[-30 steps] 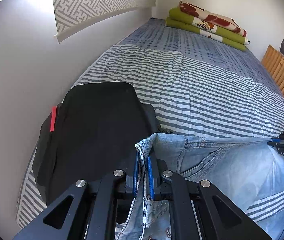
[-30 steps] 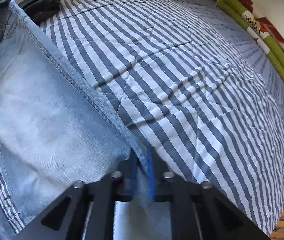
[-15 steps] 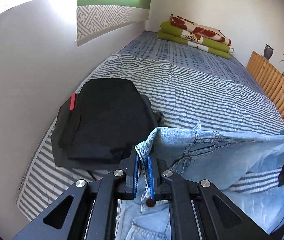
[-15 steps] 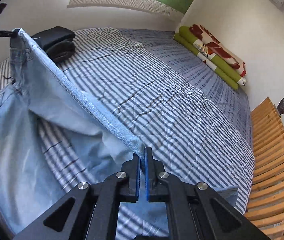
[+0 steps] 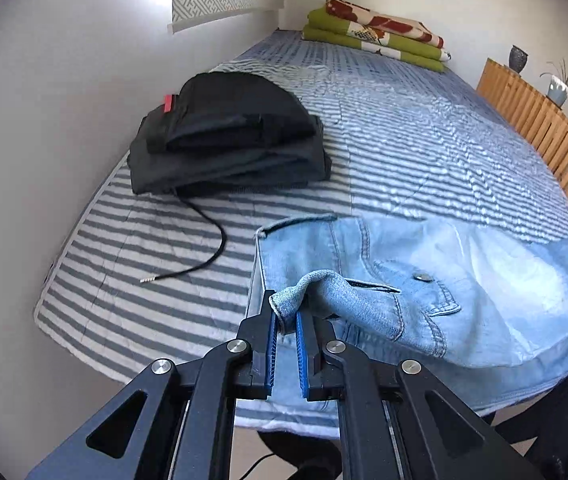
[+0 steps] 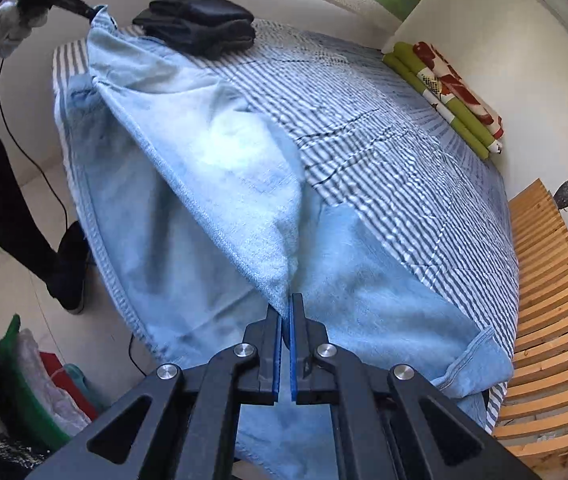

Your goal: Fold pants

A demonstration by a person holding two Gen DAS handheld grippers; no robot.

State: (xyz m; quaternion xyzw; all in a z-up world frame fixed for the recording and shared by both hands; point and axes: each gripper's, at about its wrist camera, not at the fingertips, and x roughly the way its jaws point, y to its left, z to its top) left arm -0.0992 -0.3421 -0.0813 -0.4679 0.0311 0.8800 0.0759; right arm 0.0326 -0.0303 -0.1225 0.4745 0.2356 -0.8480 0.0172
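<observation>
Light blue jeans [image 5: 444,276] lie across the near edge of the striped bed [image 5: 424,144], with one layer lifted over the other. My left gripper [image 5: 286,314] is shut on a bunched corner at the waist end, held above the rest. My right gripper [image 6: 286,312] is shut on the edge of the lifted pale layer [image 6: 236,184], which stretches taut up to the left gripper [image 6: 84,10] at the far top left. The lower layer of jeans [image 6: 384,312] spreads under it, its hem near the bed's right side.
A stack of folded dark clothes [image 5: 228,140] sits by the wall, with a black cord [image 5: 204,240] trailing from it. Folded green blankets [image 5: 376,36] lie at the bed's far end. A wooden slatted rail [image 6: 548,320] borders the bed. A person's dark leg [image 6: 16,216] and bags [image 6: 32,384] are on the floor.
Both grippers have pulled back toward the near edge of the bed, still gripping the jeans. The lifted layer has come over the lower layer, and more of the bed shows behind.
</observation>
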